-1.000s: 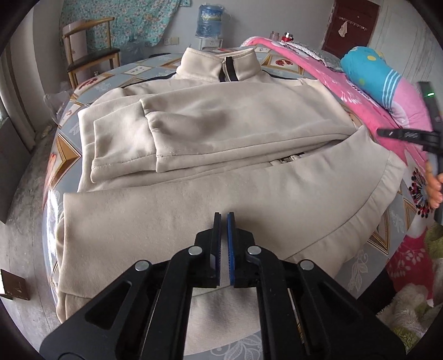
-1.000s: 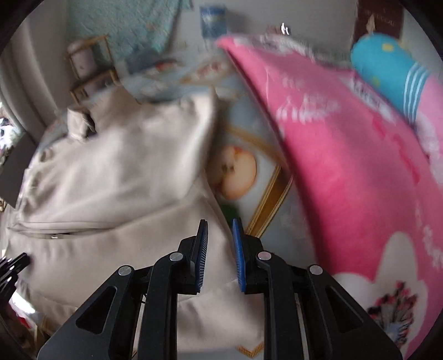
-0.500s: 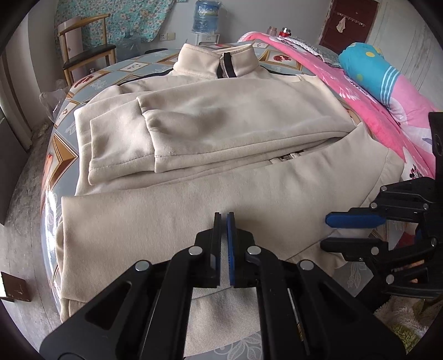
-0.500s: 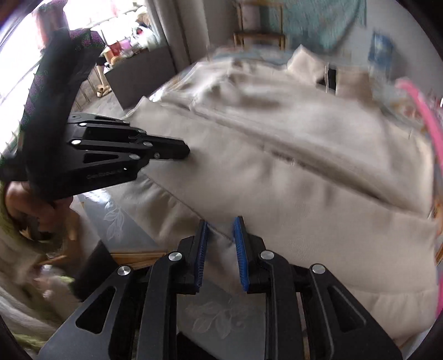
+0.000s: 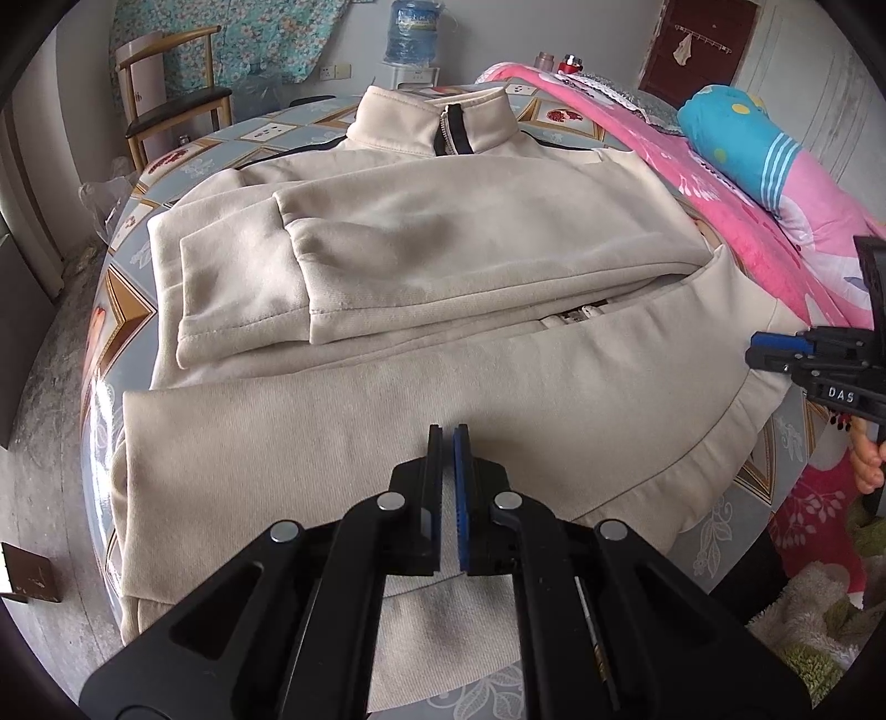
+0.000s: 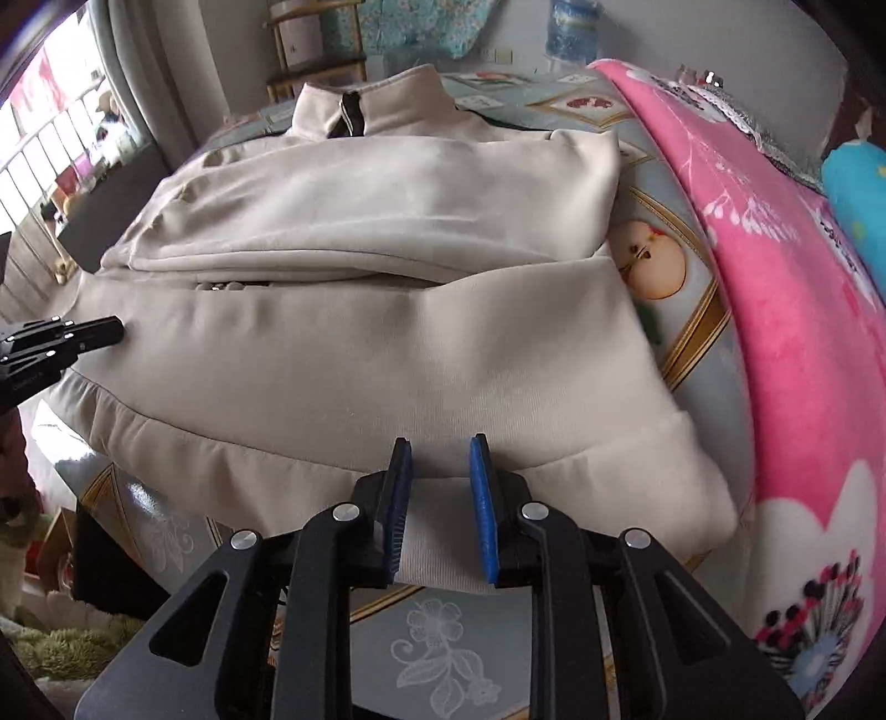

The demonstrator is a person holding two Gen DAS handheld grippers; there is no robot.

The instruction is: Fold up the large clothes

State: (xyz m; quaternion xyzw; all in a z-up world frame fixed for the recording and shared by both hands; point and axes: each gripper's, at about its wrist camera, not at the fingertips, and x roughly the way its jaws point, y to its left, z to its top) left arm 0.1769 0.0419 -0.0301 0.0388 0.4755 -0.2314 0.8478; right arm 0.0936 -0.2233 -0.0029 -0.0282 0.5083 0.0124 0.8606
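A large beige zip-up sweatshirt (image 5: 421, 288) lies flat on the round table, collar at the far side, both sleeves folded across its chest. It also shows in the right wrist view (image 6: 354, 332). My left gripper (image 5: 447, 437) hovers over the near hem at the middle, jaws nearly closed with only a thin gap and nothing between them. My right gripper (image 6: 440, 448) is open and empty just above the hem band on the garment's right side. It also shows at the right edge of the left wrist view (image 5: 775, 349).
The round table (image 5: 111, 288) has a patterned glossy cloth. A pink blanket (image 6: 786, 288) and a blue pillow (image 5: 736, 138) lie along the right side. A wooden chair (image 5: 166, 94) and a water dispenser (image 5: 412, 33) stand behind the table.
My right gripper swung from facing left back toward the collar and settled over the right part of the hem. My left gripper stayed over the hem's middle.
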